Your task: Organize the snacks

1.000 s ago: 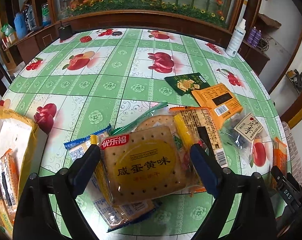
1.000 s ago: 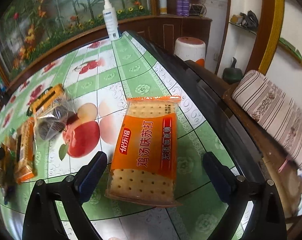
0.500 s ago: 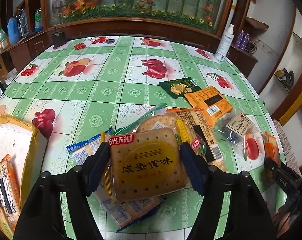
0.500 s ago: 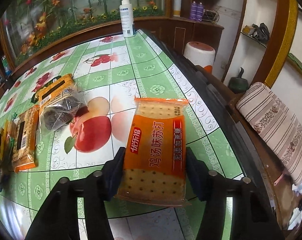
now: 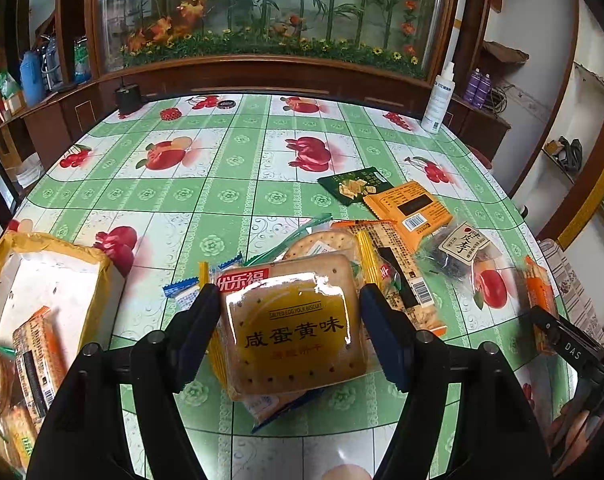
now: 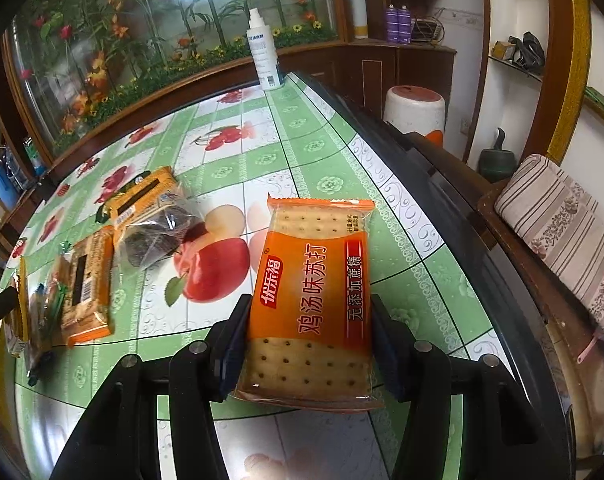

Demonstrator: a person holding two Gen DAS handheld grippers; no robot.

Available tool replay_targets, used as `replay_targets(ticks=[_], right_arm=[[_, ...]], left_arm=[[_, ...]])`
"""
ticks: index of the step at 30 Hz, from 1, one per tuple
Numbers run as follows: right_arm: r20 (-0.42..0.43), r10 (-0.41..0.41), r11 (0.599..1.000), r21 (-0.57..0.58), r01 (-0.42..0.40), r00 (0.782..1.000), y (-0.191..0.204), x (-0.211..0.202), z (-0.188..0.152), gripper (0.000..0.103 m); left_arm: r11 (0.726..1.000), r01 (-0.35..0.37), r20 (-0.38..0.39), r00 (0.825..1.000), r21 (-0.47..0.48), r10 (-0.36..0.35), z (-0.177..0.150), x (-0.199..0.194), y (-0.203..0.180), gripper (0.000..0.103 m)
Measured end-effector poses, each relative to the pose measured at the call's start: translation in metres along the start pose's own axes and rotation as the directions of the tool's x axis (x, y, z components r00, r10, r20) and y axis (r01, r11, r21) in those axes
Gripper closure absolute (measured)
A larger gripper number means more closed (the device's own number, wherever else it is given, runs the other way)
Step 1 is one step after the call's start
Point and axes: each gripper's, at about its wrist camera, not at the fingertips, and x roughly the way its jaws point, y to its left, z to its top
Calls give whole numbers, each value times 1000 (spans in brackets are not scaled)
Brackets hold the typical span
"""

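My left gripper (image 5: 288, 300) is shut on a yellow salted-egg-yolk biscuit pack (image 5: 294, 328), its pads pressing both sides, just over a pile of snack packs. A blue pack (image 5: 278, 404) and a round cracker pack (image 5: 321, 240) lie under it. My right gripper (image 6: 310, 308) is shut on an orange soda cracker pack (image 6: 313, 280) near the table's right edge, the pack's far end pointing away from me. An open yellow-rimmed box (image 5: 50, 248) at the left holds several snack packs (image 5: 34, 352).
On the green fruit-print tablecloth (image 5: 230, 168) lie an orange pack (image 5: 409, 208), a dark green pack (image 5: 353, 184), a clear bag of dark fruit (image 6: 158, 236) and a barcode cracker pack (image 6: 86, 280). A white spray bottle (image 6: 264, 56) stands at the far corner. A cushioned seat (image 6: 561, 232) is beyond the edge.
Both grippers went from wide open to shut on their packs. The left one has since lifted the yellow pack a little off the pile.
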Motion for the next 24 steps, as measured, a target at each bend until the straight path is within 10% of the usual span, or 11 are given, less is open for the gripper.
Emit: replay_targets(ticks=[24], right_arm=[[69,257,962,-112,-248,964,74,-74,-14,46]], left_arm=[[997,-68,85,994,-42,71,-25,-59,25,32]])
